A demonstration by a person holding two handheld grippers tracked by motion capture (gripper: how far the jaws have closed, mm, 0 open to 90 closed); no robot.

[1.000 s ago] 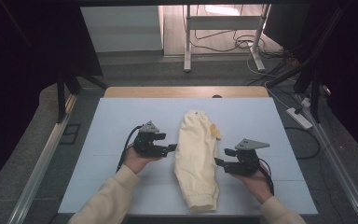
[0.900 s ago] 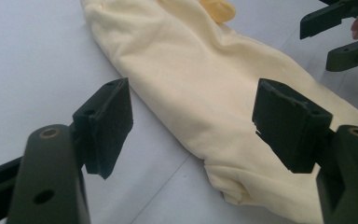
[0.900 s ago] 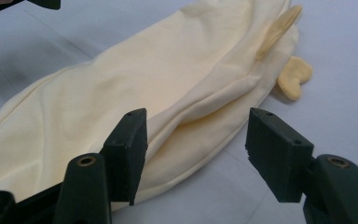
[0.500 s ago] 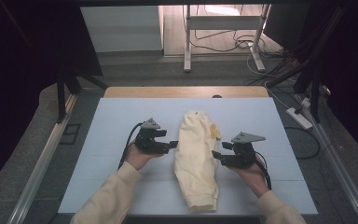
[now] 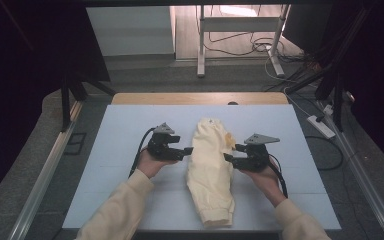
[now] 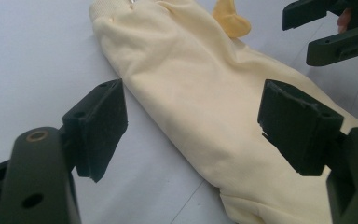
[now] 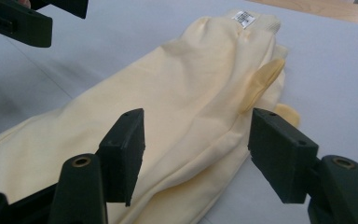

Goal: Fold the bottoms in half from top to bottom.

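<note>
A pale yellow garment (image 5: 211, 172), folded lengthwise, lies on the white table mat (image 5: 125, 130) with its ribbed waistband at the far end. A darker yellow tab (image 5: 228, 138) sticks out on its right side. My left gripper (image 5: 187, 150) sits just left of the garment and points at it. Its jaws have just been opening, and in the left gripper view (image 6: 193, 114) they stand wide over the cloth (image 6: 200, 88) without touching it. My right gripper (image 5: 228, 158) hovers at the garment's right edge, open, and its pads (image 7: 272, 149) are clear of the fabric (image 7: 168, 107).
The wooden table edge (image 5: 200, 98) runs along the far side of the mat. A power strip (image 5: 322, 126) and cables lie on the floor at the right. Metal stand legs (image 5: 200, 50) rise beyond the table. A white label (image 7: 245, 18) marks the waistband.
My right gripper has shifted left and a little farther from the front edge, up to the garment's side. The left gripper has stayed put. The garment has not moved.
</note>
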